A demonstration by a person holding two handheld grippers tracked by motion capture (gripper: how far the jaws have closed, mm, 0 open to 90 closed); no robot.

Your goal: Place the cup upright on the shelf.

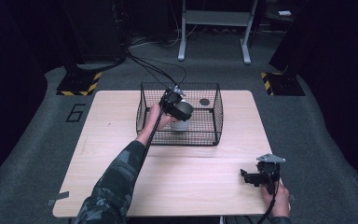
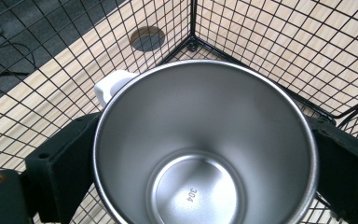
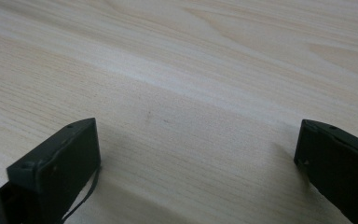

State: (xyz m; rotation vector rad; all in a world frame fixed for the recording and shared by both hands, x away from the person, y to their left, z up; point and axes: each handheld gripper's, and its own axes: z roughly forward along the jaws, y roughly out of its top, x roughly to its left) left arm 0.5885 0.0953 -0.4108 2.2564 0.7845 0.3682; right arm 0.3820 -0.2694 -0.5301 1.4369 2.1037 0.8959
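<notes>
A steel mug (image 2: 205,149) with a white outside and a white handle (image 2: 109,86) sits between the jaws of my left gripper (image 2: 205,163), which is shut on its sides. In the high view the left gripper (image 1: 177,106) holds the mug (image 1: 181,122) inside the black wire basket (image 1: 214,133), near its middle. The mug's mouth faces the camera and it holds nothing. My right gripper (image 1: 254,177) rests low over the table's near right corner, open, with bare wood (image 3: 191,93) between its jaws.
The basket stands at the far middle of the wooden table (image 1: 121,158). A round hole (image 1: 204,101) in the tabletop lies behind the basket's back right corner. Dark floor and stands surround the table.
</notes>
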